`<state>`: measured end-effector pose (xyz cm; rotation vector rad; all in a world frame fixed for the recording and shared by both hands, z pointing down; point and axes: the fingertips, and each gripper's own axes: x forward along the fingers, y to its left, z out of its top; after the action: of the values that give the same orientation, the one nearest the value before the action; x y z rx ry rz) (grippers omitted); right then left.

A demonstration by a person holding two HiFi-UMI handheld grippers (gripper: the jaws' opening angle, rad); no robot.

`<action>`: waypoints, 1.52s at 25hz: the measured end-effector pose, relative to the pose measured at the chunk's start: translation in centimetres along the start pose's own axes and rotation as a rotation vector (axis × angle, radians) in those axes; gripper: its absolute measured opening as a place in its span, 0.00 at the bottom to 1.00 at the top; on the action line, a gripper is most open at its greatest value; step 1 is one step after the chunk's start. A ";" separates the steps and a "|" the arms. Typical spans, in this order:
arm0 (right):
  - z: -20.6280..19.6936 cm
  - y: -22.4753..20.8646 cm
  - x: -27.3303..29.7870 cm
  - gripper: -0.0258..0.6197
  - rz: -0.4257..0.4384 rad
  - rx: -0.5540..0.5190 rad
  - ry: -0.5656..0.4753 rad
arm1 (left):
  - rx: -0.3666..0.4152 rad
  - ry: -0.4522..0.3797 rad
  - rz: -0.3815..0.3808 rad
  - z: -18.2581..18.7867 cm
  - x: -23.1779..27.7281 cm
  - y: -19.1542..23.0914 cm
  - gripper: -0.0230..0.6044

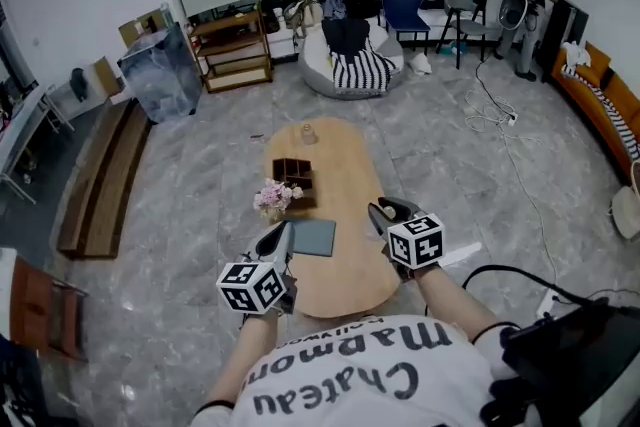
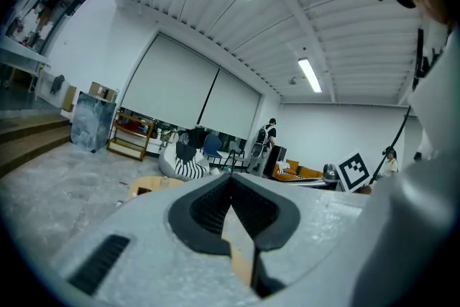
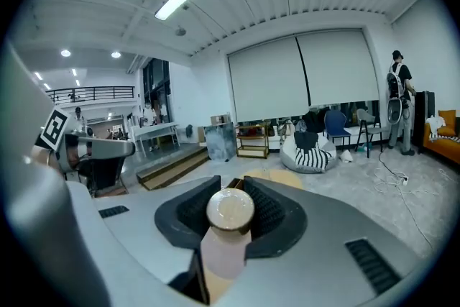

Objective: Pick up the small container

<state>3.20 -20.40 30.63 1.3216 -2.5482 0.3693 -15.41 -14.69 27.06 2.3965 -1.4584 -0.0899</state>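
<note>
Table (image 1: 350, 185) left: flowers (image 1: 275, 196), box (image 1: 293, 173), right seemingly bare

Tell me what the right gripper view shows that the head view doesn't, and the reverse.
Only the right gripper view: the small container, round-lidded, clamped between the right gripper's jaws. Only the head view: the flowers and the grey pad on the table. Both: part of the table, the beanbag, the blue chair, the wooden shelf.
</note>
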 end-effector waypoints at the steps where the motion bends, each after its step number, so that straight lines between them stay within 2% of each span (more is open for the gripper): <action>1: 0.6 0.3 -0.4 0.20 -0.006 -0.003 -0.017 | 0.001 -0.011 -0.007 0.3 -0.3 -0.2 0.05; 9: 5.5 3.8 -4.6 0.20 -0.017 -0.026 -0.168 | 0.013 -0.084 -0.075 3.3 -3.4 -2.7 0.05; 15: 7.4 6.1 -8.7 0.20 -0.045 -0.045 -0.281 | 0.044 -0.103 -0.118 3.8 -6.1 -4.7 0.05; 23: 7.0 9.9 -13.7 0.20 -0.070 -0.029 -0.334 | 0.050 -0.145 -0.167 3.9 -11.7 -6.7 0.05; 29: 5.4 12.1 -16.6 0.20 -0.077 0.012 -0.344 | 0.039 -0.104 -0.168 2.3 -14.2 -7.0 0.05; 38: 5.9 11.6 -19.4 0.20 -0.085 0.028 -0.380 | 0.055 -0.094 -0.176 1.9 -15.2 -9.2 0.05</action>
<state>3.90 -1.15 17.38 1.6401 -2.7795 0.1472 -15.19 1.96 20.58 2.5941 -1.3012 -0.2094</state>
